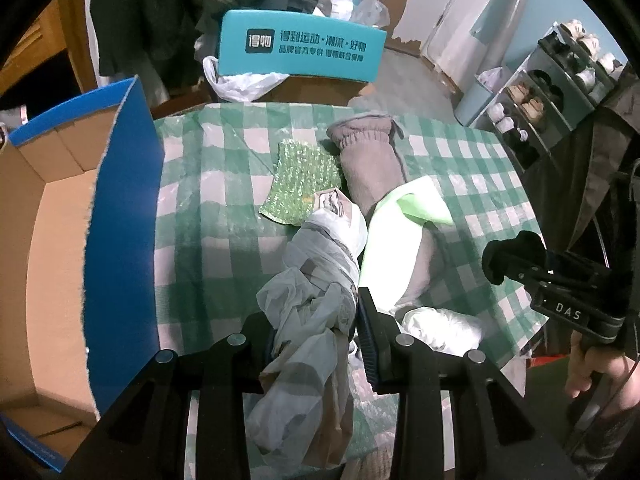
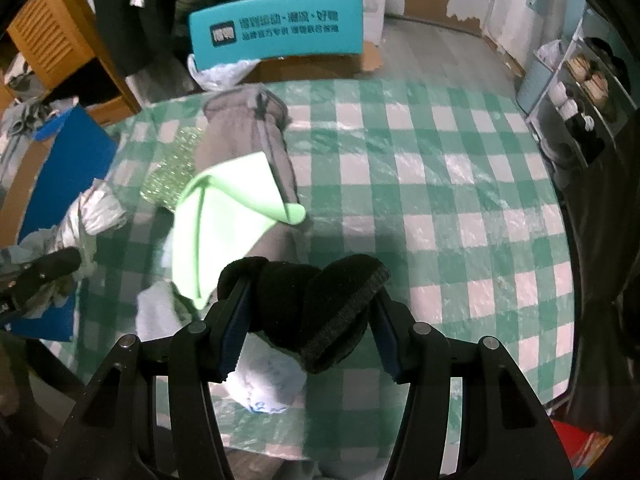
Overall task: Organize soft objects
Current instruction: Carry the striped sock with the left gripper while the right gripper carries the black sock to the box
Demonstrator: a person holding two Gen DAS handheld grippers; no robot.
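Observation:
My left gripper (image 1: pixel 316 320) is shut on a crumpled white plastic bag wrapped round brown paper (image 1: pixel 320 280), held above the green checked tablecloth (image 1: pixel 224 184); the bag also shows in the right wrist view (image 2: pixel 92 212). My right gripper (image 2: pixel 308 312) is shut on a black soft fabric piece (image 2: pixel 316 304), which also shows in the left wrist view (image 1: pixel 508 256). On the cloth lie a grey garment (image 1: pixel 368 156), a light green cloth (image 2: pixel 224 216), a sparkly green scouring cloth (image 1: pixel 304 184) and a white wad (image 1: pixel 440 324).
An open cardboard box with blue outer walls (image 1: pixel 120 208) stands at the table's left edge. A teal box lid with white lettering (image 1: pixel 300 46) stands behind the table. A shoe rack (image 1: pixel 560 80) is at the right. Dark coats (image 1: pixel 132 20) hang at the back.

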